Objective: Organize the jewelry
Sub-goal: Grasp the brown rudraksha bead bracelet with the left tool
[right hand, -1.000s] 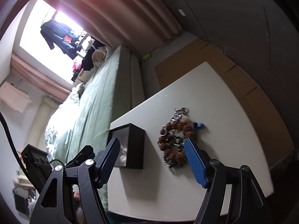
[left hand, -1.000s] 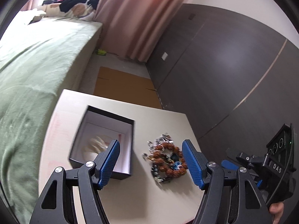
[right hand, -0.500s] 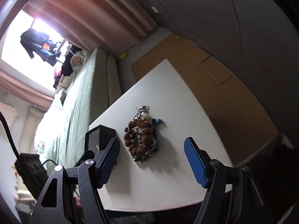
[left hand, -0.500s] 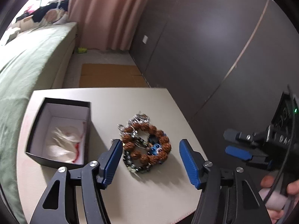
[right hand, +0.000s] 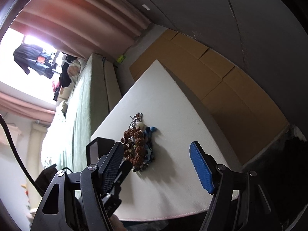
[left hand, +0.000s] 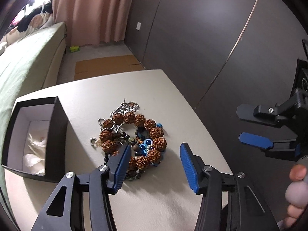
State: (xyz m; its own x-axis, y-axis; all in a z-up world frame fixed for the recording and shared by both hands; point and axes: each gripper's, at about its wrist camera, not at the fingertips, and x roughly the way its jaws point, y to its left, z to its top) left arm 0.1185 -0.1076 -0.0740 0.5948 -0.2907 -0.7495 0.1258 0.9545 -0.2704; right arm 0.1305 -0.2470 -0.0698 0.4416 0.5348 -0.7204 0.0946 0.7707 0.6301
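On the white table (left hand: 157, 207), beside a green bed (left hand: 23, 65), the tangled jewelry pile (left hand: 132, 138) lies just right of the open black box (left hand: 57, 134), nearer than 0.5 s ago to the left gripper (left hand: 154, 163), which gapes empty like the right gripper (right hand: 156, 167).

Dim, fisheye-bent edges; window (right hand: 28, 44) glare blows out one corner, soft shadows on the table (left hand: 154, 96)

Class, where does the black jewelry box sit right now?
In the left wrist view, the black jewelry box sits open at the table's left side, beside the bracelet pile.
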